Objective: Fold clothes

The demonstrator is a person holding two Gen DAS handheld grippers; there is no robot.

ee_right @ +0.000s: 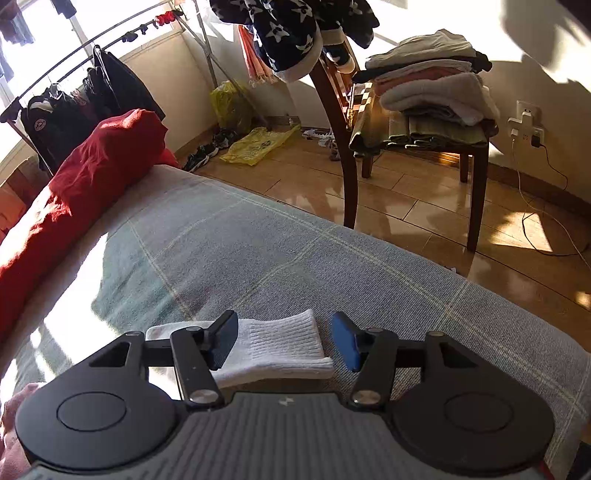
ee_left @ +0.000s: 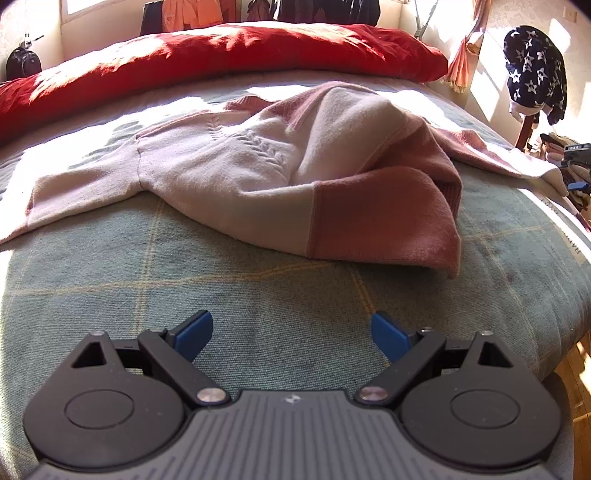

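Observation:
A pink and cream sweater (ee_left: 258, 177) lies crumpled on the green plaid bedspread (ee_left: 258, 302), one sleeve stretched left and another reaching right to the bed edge. My left gripper (ee_left: 291, 336) is open and empty, hovering over bare bedspread just in front of the sweater's pink hem. In the right wrist view, the sweater's white ribbed cuff (ee_right: 280, 350) lies flat on the bedspread (ee_right: 258, 251) between the fingers of my right gripper (ee_right: 284, 341). The jaws are open, standing either side of the cuff without closing on it.
A red duvet (ee_left: 221, 55) runs along the far side of the bed. A wooden chair (ee_right: 417, 147) with stacked folded clothes (ee_right: 428, 85) stands on the tiled floor beside the bed. A star-patterned garment (ee_right: 288, 33) hangs on its back. A clothes rack (ee_right: 92, 81) stands behind.

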